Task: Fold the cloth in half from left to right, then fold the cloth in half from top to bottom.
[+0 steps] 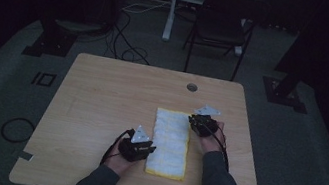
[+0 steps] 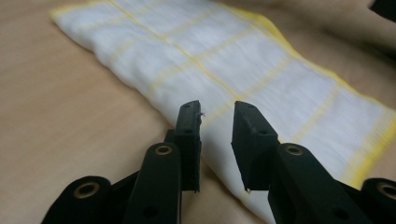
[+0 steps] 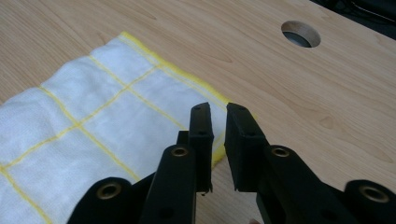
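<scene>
One folded yellow-checked cloth (image 1: 170, 143) on worktop (image 1: 101, 97). My two grippers, left (image 2: 217, 122) and right (image 3: 218, 122), slightly spread, pinching nothing; right at cloth's one o'clock corner.

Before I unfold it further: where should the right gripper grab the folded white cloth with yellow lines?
Probably the far right corner of the folded white cloth with yellow lines, approached from the table side: its yellow hem lies flat just ahead of the right gripper.
</scene>
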A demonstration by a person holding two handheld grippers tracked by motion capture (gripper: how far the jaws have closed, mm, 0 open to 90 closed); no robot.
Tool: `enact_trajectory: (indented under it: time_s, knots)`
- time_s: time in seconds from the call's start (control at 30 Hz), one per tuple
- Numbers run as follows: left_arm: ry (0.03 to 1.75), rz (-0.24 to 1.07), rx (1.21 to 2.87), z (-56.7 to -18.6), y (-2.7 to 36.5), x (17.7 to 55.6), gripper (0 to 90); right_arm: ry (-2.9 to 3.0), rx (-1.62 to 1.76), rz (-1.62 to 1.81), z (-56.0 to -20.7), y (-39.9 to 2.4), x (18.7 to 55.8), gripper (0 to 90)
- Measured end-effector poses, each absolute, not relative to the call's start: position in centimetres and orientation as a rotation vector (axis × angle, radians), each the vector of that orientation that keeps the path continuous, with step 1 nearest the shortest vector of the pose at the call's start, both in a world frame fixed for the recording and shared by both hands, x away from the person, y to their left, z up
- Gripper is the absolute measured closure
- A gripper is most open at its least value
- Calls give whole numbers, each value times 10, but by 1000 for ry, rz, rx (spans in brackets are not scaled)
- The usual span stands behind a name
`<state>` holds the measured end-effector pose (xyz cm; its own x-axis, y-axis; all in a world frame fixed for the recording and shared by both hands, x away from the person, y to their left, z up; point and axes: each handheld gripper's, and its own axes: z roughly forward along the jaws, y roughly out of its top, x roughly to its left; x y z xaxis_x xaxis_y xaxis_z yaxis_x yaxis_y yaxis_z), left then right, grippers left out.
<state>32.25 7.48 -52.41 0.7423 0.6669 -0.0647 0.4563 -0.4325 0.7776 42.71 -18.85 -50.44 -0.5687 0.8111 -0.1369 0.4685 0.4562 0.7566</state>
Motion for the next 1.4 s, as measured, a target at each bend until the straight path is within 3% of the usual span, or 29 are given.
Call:
enact_trajectory:
  time_s: [0.5, 1.0, 1.4]
  knots:
    - [939, 350, 2041, -513, 73, 377, 685, 2195, 1137, 976, -510, -192, 425, 618]
    - [1045, 363, 2000, -516, 71, 413, 583, 2208, 1154, 974, -515, -188, 427, 592]
    - [1121, 383, 2009, -524, 64, 437, 557, 2206, 1177, 976, -520, -188, 429, 580]
